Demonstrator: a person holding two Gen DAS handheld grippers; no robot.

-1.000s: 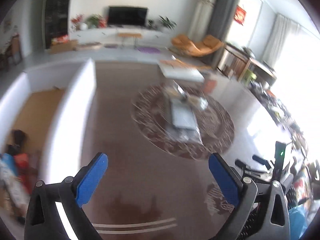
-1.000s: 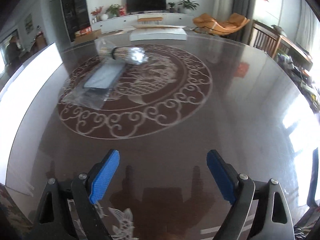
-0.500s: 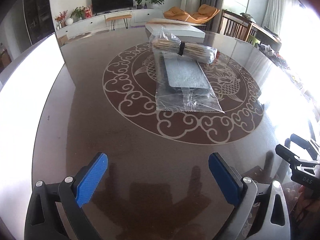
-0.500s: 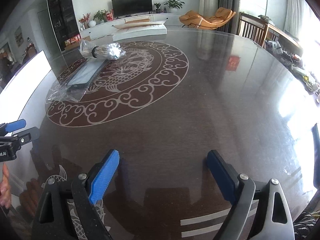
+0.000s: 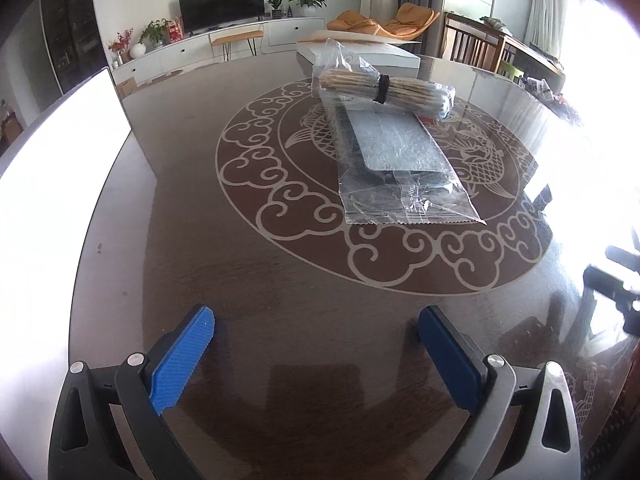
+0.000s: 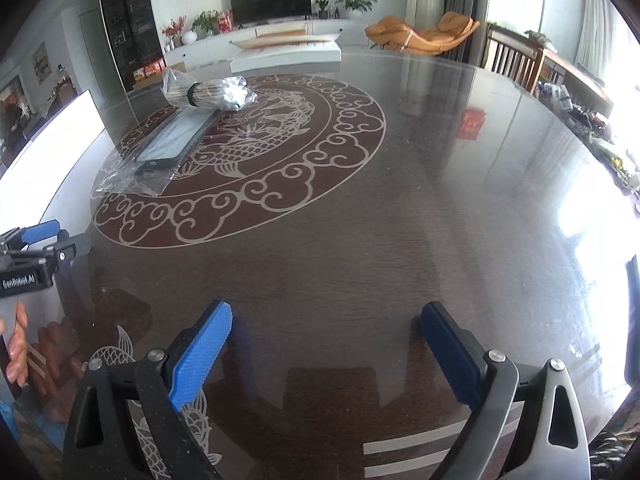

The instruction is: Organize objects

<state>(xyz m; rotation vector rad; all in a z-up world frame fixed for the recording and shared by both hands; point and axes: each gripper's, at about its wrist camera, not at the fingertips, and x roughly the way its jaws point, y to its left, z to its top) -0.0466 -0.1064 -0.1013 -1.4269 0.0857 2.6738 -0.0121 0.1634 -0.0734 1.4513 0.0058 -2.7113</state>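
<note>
On the dark round table [image 5: 248,272] lies a flat grey item in a clear plastic bag [image 5: 396,152], and a bagged bundle of pale sticks [image 5: 384,88] tied with a black band rests across its far end. Both also show at the upper left of the right wrist view: the flat bag [image 6: 168,140] and the bundle [image 6: 212,94]. My left gripper [image 5: 316,336] hovers open over the near table edge, well short of the bags. My right gripper [image 6: 326,330] has its jaws opening wide with nothing between them, far to the right of the bags.
A white flat box [image 5: 360,52] sits at the table's far edge. A bright white surface [image 5: 52,168] borders the table on the left. A hand [image 6: 16,344] holds the left gripper's body [image 6: 36,256]. Chairs and a cluttered sideboard [image 6: 592,116] stand to the right.
The left gripper swung from looking over the room and floor down to the table, and now sits a little closer to the bags. The right gripper's view shifted slightly right and its jaws widened a little.
</note>
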